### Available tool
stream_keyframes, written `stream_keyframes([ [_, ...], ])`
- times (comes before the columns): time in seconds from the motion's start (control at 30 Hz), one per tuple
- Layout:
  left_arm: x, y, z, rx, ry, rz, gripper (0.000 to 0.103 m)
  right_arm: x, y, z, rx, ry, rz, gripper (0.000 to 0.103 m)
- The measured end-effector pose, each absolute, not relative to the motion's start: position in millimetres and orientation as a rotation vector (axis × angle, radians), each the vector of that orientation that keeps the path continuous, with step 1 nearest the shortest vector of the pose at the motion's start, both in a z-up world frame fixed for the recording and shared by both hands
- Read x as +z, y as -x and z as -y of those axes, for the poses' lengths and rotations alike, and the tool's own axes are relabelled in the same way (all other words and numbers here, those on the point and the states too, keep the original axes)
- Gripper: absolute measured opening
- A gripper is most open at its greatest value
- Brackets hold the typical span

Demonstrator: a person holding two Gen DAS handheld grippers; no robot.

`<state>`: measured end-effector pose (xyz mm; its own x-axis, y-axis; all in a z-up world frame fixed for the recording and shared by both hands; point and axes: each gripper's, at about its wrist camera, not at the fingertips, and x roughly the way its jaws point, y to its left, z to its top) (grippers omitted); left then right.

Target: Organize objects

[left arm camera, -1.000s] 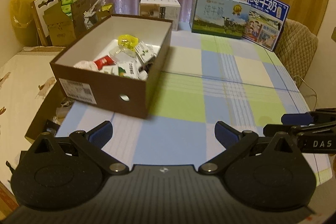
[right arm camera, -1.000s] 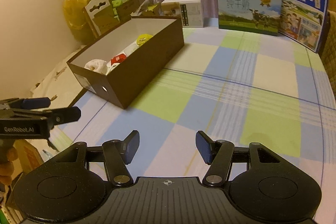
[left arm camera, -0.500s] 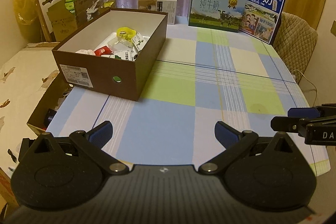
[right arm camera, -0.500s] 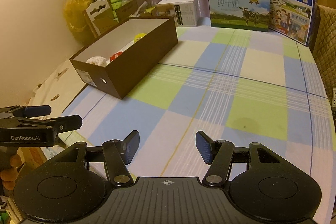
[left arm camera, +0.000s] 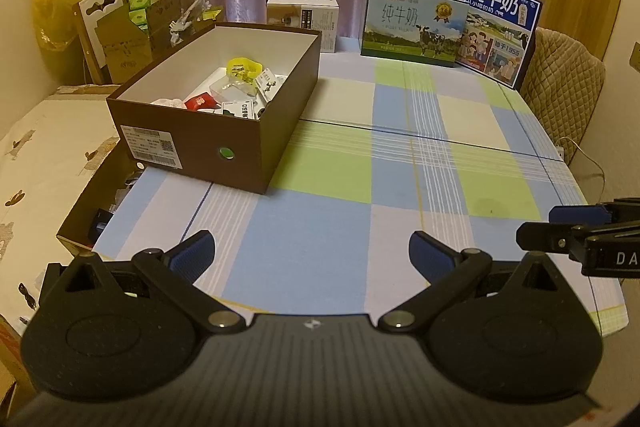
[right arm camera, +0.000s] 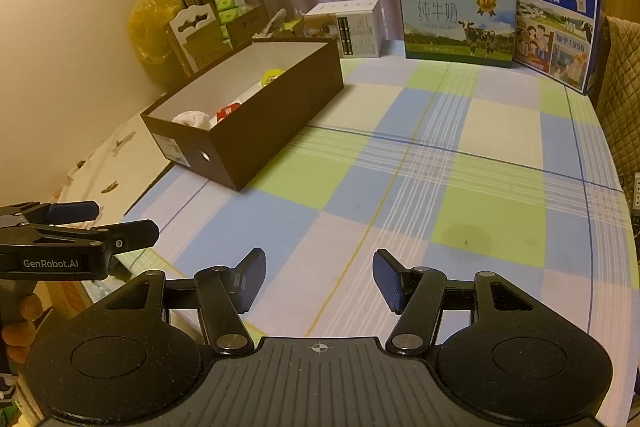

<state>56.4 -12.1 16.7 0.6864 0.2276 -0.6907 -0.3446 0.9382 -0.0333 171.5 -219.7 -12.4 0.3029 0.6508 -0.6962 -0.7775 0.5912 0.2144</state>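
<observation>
A brown shoebox (left arm camera: 224, 131) (right arm camera: 256, 131) stands at the left of the checked tablecloth (left arm camera: 400, 171) (right arm camera: 440, 167). Several small packets lie inside it, among them a yellow one (left arm camera: 243, 67) and a red one (left arm camera: 199, 101). My left gripper (left arm camera: 311, 253) hovers open and empty over the table's near edge, well short of the box. My right gripper (right arm camera: 319, 279) is open and empty too, over the near right part of the cloth. Each gripper shows at the side of the other's view: the right one (left arm camera: 580, 227), the left one (right arm camera: 80, 227).
Three milk cartons stand along the far edge: white (left arm camera: 303, 15), green (left arm camera: 412, 23), blue (left arm camera: 498, 27). A quilted chair back (left arm camera: 564, 83) is at the right. Cardboard boxes (left arm camera: 128, 35) and a yellow bag (left arm camera: 56, 7) crowd the far left. A hand (right arm camera: 18, 327) holds the left gripper.
Both grippers have drawn back toward the table's near edge, so the shoebox looks farther away. Both stay open and empty.
</observation>
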Motion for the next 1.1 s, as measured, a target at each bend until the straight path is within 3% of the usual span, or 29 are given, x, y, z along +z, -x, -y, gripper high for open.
stream_keyframes([
  [1.1, 15, -68, 24, 0.264, 0.153, -0.747, 0.102, -12, -177, 221, 0.944, 0.162, -0.837, 0.057],
])
